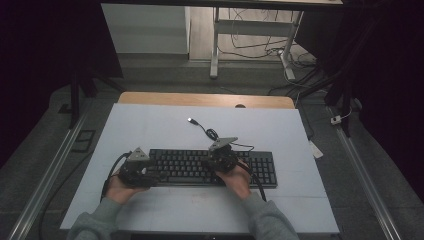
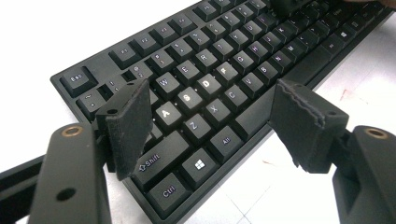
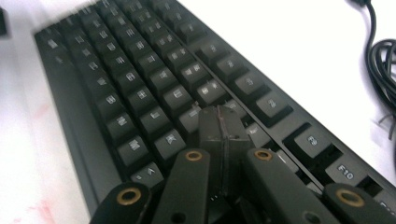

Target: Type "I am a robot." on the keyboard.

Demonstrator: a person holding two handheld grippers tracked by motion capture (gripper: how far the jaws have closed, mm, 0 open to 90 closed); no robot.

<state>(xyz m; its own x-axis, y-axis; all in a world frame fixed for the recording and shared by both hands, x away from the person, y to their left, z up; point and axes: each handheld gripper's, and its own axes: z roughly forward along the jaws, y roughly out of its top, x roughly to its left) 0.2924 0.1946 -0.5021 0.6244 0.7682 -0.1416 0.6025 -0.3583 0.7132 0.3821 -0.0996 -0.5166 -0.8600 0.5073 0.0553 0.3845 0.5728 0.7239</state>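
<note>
A black keyboard (image 1: 210, 167) lies across the white mat, its cable (image 1: 209, 132) curling back to a USB plug (image 1: 191, 120). My left gripper (image 1: 145, 167) hovers over the keyboard's left end; in the left gripper view the left gripper (image 2: 210, 121) stands open, its pads straddling the keyboard (image 2: 219, 70) around the A, S, Z and X keys with nothing between them. My right gripper (image 1: 221, 159) is over the middle keys. In the right gripper view the right gripper (image 3: 219, 122) is shut, its pads pressed together, tips down on a key of the keyboard (image 3: 140, 98) near the upper rows.
The white mat (image 1: 150, 125) covers a wooden table (image 1: 200, 99). The coiled cable (image 3: 383, 65) lies behind the keyboard on the right. Desk legs and loose wires (image 1: 260, 45) stand on the floor beyond the table. Metal rails (image 1: 45, 175) run along both sides.
</note>
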